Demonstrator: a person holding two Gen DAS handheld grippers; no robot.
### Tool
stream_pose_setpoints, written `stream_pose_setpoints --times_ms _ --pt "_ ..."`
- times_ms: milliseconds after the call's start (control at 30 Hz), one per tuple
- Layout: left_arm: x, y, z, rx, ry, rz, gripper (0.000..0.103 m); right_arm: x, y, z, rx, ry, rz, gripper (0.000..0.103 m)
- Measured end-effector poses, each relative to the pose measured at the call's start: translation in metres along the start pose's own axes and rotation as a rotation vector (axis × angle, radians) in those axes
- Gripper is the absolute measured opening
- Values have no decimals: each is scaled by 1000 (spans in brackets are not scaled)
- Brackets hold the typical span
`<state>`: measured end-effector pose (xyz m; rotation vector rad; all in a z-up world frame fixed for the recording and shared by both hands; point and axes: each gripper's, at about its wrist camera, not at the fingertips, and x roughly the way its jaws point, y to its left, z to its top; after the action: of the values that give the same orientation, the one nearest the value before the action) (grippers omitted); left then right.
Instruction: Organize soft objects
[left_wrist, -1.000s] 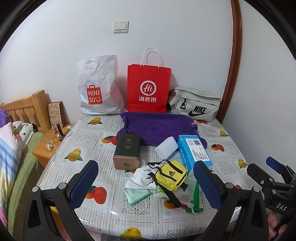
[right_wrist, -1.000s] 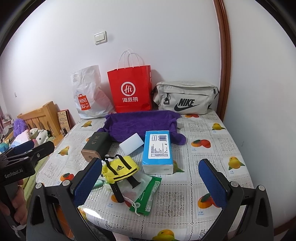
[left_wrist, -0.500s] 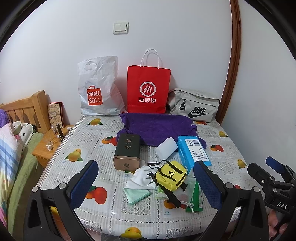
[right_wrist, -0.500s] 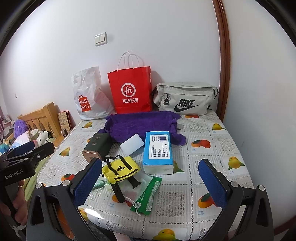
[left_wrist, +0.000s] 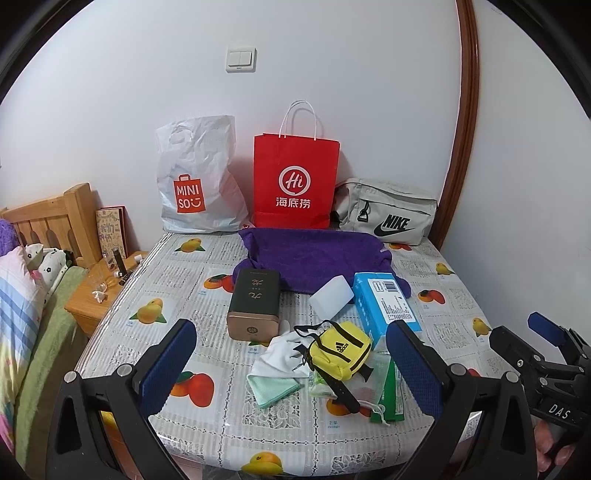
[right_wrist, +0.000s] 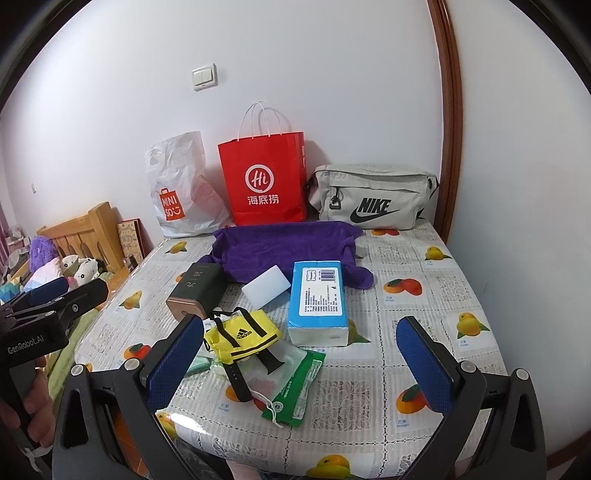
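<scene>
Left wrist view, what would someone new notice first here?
The red paper bag standing against the wall at the back of the table, between a white plastic bag and a grey Nike bag. Then the purple towel spread in front of them, and the small yellow pouch in the clutter nearer the open left gripper.

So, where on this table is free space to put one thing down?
Free patches on the table: the right side, beside the blue tissue pack, and the left strip beside the dark tin. The near middle is crowded: yellow pouch, white cloth and green packet lie overlapping. The purple towel fills the far middle.
</scene>
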<state>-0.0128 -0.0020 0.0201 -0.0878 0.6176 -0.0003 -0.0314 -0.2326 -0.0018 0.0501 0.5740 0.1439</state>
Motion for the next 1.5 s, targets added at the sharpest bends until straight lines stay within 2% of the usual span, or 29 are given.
stream_pose_setpoints --times_ms 400,633,833,967,1367,1500 --pt "-1 -1 -2 1 1 1 103 1 -3 1 10 -1 -4 103" --pt "4 1 2 8 17 14 103 16 -7 -3 10 27 12 103" --pt "42 17 -2 -3 90 30 103 45 -14 -17 22 78 45 102" --pt "68 19 -14 9 134 3 103 69 -18 -29 21 133 63 102" --pt "132 -3 -40 54 235 -93 103 123 -31 -55 31 231 75 102" --pt "148 -18 -45 126 237 -103 103 137 -41 -59 39 248 65 102"
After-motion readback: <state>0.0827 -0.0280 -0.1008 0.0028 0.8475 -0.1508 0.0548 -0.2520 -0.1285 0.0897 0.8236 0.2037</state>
